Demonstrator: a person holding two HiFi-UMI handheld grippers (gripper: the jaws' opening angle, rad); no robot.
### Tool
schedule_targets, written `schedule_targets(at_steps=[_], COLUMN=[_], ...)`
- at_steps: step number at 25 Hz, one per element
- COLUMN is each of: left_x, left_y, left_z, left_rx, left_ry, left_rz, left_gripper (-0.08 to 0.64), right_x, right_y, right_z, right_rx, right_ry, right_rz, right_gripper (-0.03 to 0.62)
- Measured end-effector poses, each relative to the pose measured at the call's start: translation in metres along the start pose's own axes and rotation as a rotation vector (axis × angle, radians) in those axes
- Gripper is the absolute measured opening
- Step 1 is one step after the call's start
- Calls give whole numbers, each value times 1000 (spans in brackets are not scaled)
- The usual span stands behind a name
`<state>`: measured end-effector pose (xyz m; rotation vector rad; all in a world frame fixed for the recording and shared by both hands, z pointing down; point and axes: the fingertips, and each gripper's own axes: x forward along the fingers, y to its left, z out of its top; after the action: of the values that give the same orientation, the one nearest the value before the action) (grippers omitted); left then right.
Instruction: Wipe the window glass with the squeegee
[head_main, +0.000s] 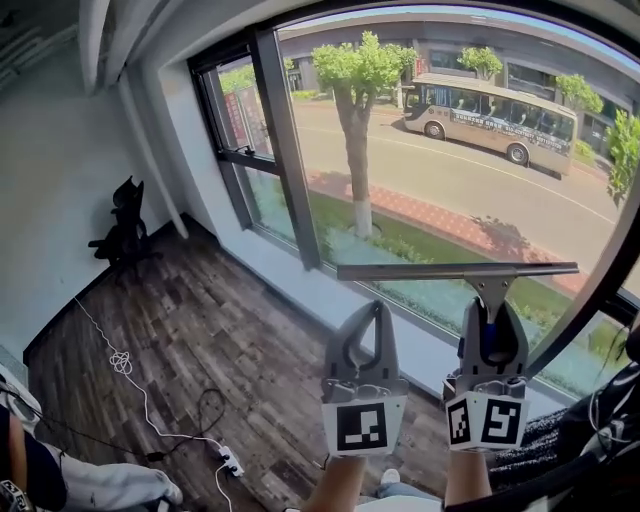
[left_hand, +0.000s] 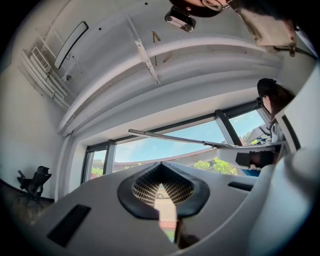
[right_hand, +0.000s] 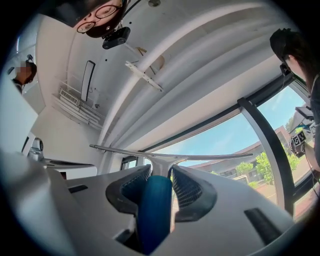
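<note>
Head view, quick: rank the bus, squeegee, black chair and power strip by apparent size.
1. Unranked at the top: the bus and the squeegee. Its blade spans wider; the distant bus fills more area.
2. The black chair.
3. The power strip, smallest.

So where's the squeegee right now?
In the head view, the squeegee is at lower right, its blue handle clamped in the right gripper, its blade level before the window glass, just right of the left gripper.

Black chair (head_main: 125, 228), white cable (head_main: 141, 391) on wooden floor (head_main: 235, 325).
</note>
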<state>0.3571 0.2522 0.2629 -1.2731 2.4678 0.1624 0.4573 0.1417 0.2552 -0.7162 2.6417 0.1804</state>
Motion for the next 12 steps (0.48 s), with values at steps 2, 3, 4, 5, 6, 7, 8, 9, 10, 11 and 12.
schedule_targets(at_steps=[2,3,4,5,6,7,8,9,10,11,12], left_x=[9,13,16,19,23,27,31,35,39,43,48], left_y=[-2,-2,-3,-4,-4,-4,-3,-3,-2,-1,0], left_z=[-5,-8,-12,-16,-20,-24,-28,-32,-36,-39,-42], left_rx=[0,-1,-4,-7,-7,-6,-6,-6,-6,-3,2], left_ry=[1,2,7,14,21,27,30,32,34,37,42], left_rz=[18,25,31,34,36,36,37,40,42,43,41], left_gripper=[2,2,2,2,2,2,2,2,2,2,2], right_x=[10,14,18,22,25,29,33,37,41,46,51], right_y=[-7,-9,-12,-14,-16,-17,-19,-20,-21,-23,-23], right_z=[-7,-11,-14,-18,-22,-26,-31,-35,-40,-43,-46], right_rx=[5,7,8,9,11,14,17,20,22,24,24], right_ry=[7,11,15,18,22,26,30,34,37,39,41], right_rz=[14,21,26,29,32,34,37,39,41,42,42], right_gripper=[137,137,137,137,137,137,137,137,137,137,137])
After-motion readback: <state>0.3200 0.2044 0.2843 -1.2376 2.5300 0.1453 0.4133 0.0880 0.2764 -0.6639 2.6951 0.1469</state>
